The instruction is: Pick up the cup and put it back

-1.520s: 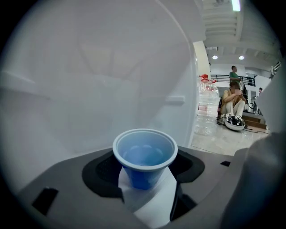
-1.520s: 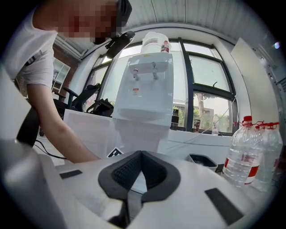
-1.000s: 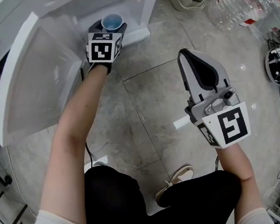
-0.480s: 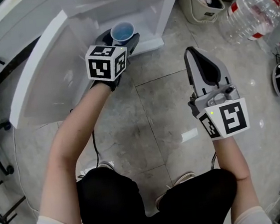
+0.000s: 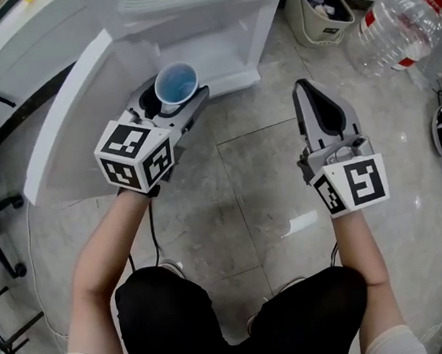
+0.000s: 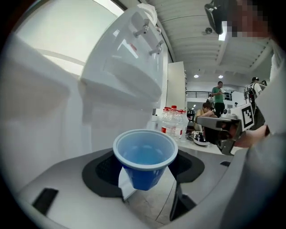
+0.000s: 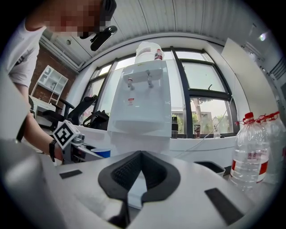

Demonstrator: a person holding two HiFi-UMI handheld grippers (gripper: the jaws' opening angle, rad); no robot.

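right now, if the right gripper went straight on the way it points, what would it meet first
Probably the white water dispenser, which stands dead ahead of the shut right gripper; how far off is hard to judge.

Left claw (image 5: pixel 175 104) holds blue cup (image 5: pixel 176 84) upright

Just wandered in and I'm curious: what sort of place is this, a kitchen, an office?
Most likely the drinks corner of an office or workshop. A white water dispenser stands in front of big windows, and large water bottles and a waste bin stand nearby.
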